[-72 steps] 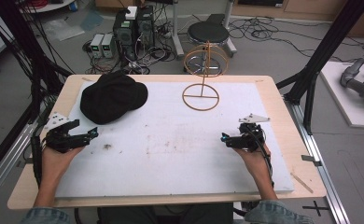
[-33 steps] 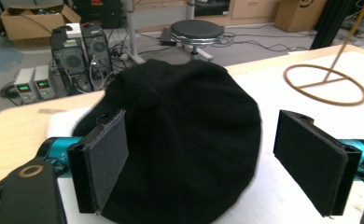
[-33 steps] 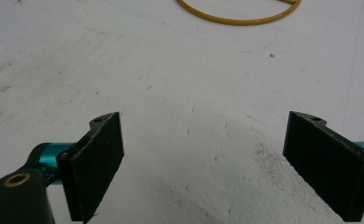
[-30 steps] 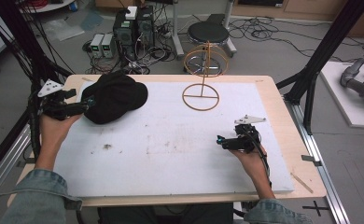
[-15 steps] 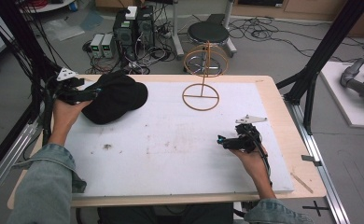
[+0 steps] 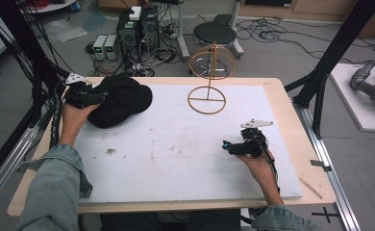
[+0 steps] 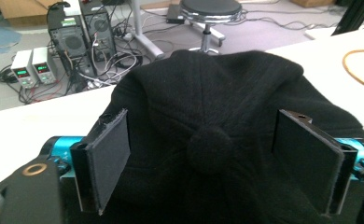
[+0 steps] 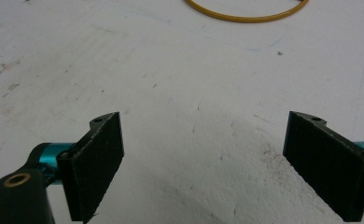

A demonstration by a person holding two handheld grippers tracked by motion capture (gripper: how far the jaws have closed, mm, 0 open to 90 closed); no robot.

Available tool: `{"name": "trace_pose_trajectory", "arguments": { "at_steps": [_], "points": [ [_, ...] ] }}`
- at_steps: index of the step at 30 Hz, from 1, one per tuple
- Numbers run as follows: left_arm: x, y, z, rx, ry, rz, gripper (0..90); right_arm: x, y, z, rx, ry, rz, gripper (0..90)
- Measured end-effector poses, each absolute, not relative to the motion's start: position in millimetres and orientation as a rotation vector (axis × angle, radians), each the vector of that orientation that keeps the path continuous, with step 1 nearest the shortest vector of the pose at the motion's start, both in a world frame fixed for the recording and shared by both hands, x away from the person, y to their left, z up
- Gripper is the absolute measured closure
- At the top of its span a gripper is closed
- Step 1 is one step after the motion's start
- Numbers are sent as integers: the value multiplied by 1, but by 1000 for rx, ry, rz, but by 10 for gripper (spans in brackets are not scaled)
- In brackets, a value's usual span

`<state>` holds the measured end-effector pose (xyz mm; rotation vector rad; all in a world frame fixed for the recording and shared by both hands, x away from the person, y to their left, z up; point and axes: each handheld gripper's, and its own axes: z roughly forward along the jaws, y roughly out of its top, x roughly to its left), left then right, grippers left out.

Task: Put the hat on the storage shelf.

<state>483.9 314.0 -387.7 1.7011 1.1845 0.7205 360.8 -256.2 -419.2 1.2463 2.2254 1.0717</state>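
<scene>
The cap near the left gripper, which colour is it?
Plain black. The cap shows best in the left gripper view, between the open jaws.

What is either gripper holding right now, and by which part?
Nothing yet. The left gripper is open, its jaws on either side of the cap around its top button. The right gripper is open over the table.

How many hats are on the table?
1. The black cap lies at the table's far left corner, with the left gripper open around its crown. None seems hidden, as the rest of the white top lies in plain sight.
</scene>
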Motion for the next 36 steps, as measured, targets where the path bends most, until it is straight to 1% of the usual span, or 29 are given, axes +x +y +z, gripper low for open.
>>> {"name": "trace_pose_trajectory", "arguments": {
  "at_steps": [2, 3, 5, 7, 8, 12, 13, 16, 17, 18, 19, 20, 21, 23, 26, 31, 36],
  "points": [
    [486, 313, -390, 1711, 1188, 708, 208, 361, -257, -419, 1251, 2223, 1077, 121],
    [486, 312, -392, 1722, 1188, 706, 233, 361, -258, -419, 1250, 2220, 1079, 121],
    [487, 310, -394, 1732, 1182, 694, 243, 361, -258, -419, 1247, 2221, 1080, 121],
    [488, 308, -395, 1739, 1173, 691, 297, 361, -259, -420, 1262, 2224, 1081, 121],
    [488, 307, -396, 1739, 1171, 694, 297, 361, -259, -420, 1262, 2224, 1081, 121],
    [490, 307, -399, 1737, 1185, 692, 368, 362, -263, -417, 1268, 2208, 1098, 121],
    [491, 308, -399, 1738, 1187, 682, 368, 362, -263, -417, 1268, 2208, 1098, 121],
    [491, 309, -400, 1739, 1191, 671, 461, 361, -264, -416, 1264, 2204, 1103, 121],
    [491, 309, -400, 1744, 1188, 670, 461, 361, -264, -416, 1264, 2204, 1103, 121],
    [490, 308, -399, 1747, 1186, 674, 511, 361, -264, -417, 1266, 2208, 1095, 121],
    [490, 308, -399, 1756, 1182, 672, 536, 362, -264, -417, 1255, 2210, 1096, 121],
    [489, 307, -399, 1767, 1176, 675, 536, 362, -264, -417, 1255, 2210, 1096, 121],
    [489, 306, -398, 1777, 1176, 687, 581, 362, -263, -418, 1270, 2212, 1093, 121],
    [488, 305, -398, 1787, 1171, 697, 597, 362, -263, -417, 1273, 2211, 1094, 121],
    [487, 305, -395, 1777, 1173, 706, 682, 361, -264, -416, 1269, 2207, 1105, 125],
    [482, 304, -387, 1773, 1145, 725, 699, 361, -263, -417, 1273, 2209, 1107, 130],
    [475, 306, -374, 1720, 1140, 707, 703, 362, -263, -417, 1275, 2214, 1100, 130]
  ]
}}
